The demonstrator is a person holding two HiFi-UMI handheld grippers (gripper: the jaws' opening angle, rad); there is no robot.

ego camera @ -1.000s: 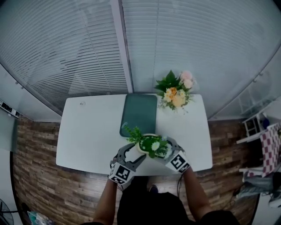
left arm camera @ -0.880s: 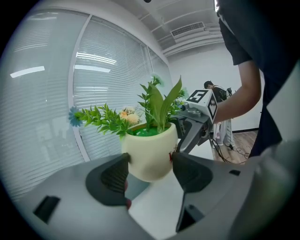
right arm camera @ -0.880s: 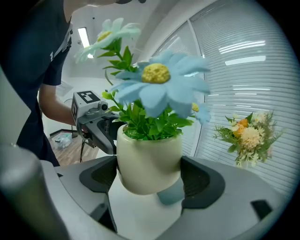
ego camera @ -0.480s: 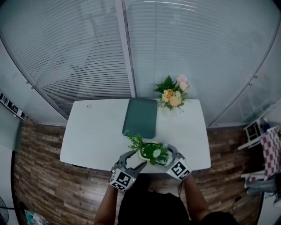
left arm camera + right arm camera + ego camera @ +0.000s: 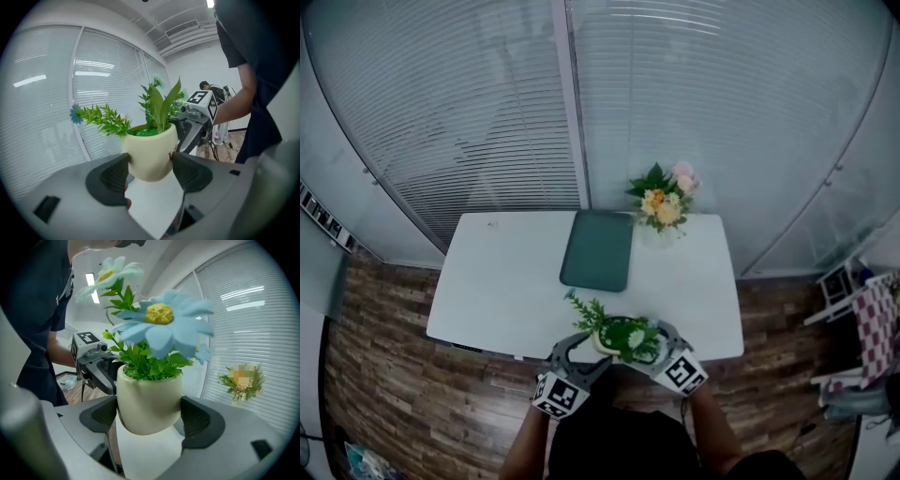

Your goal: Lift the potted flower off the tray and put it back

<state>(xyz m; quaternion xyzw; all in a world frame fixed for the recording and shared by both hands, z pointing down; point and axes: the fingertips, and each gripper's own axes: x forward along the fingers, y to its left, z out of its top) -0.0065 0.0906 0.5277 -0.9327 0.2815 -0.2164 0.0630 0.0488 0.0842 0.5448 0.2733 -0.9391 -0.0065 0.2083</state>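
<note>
Holding pot (image 5: 625, 336) upright over table's (image 5: 497, 281) near edge | left gripper (image 5: 592, 349) and right gripper (image 5: 656, 339) both clamped on its sides | tray (image 5: 598, 250) lies straight ahead, well apart | return likely needs forward carry.

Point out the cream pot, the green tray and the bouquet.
cream pot (image 5: 149, 401): right gripper view, front wall.
green tray (image 5: 597, 250): head view, bare middle.
bouquet (image 5: 660, 202): head view, its orange blooms.

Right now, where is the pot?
Head view: the pot is held between the left gripper and right gripper at the near edge of the table, off the tray.
</note>
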